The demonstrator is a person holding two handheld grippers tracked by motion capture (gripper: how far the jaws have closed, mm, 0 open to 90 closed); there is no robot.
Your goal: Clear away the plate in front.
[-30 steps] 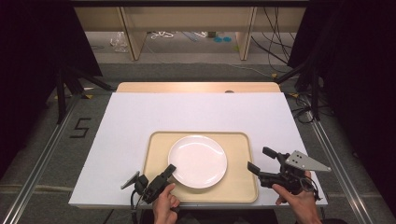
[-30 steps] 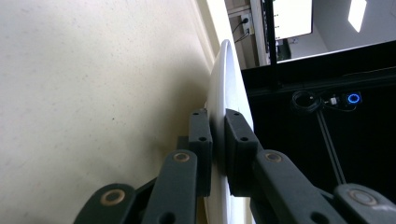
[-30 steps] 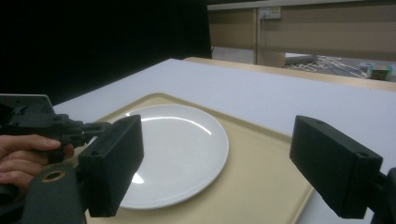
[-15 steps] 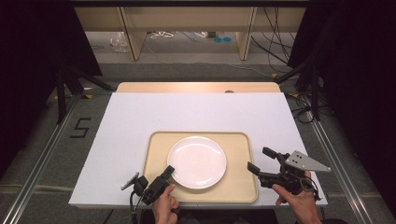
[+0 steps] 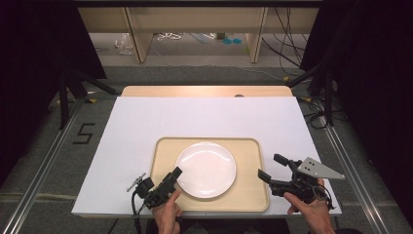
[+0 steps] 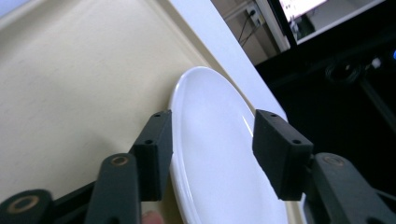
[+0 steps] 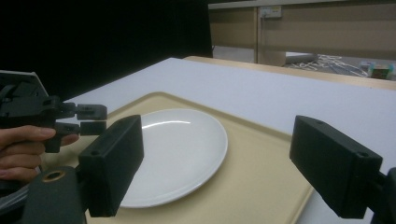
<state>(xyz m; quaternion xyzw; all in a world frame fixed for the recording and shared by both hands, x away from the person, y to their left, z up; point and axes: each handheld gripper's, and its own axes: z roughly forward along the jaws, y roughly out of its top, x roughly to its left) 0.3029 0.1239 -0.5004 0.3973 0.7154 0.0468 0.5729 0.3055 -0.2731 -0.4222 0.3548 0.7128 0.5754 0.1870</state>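
Your white worktop [image 5: 204, 117] sits on grey carpet floor [image 5: 44, 161] marked with a black 5 [image 5: 84, 132]. Beyond it you face wooden shelving [image 5: 195, 22] with loose cables [image 5: 185, 36] beneath; black curtains [image 5: 34, 44] darken both sides

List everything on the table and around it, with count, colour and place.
plate: one, white, lying in the tray.
tray: one, beige, on the near middle of the sheet.
sheet: one, white, covering most of the table.
table: one, light wood, bare strip at the far edge.
left tongs: one, black, open, jaws either side of the plate's near-left rim.
right tongs: one, black, open, over the tray's right edge.
hands: two, at the near edge.
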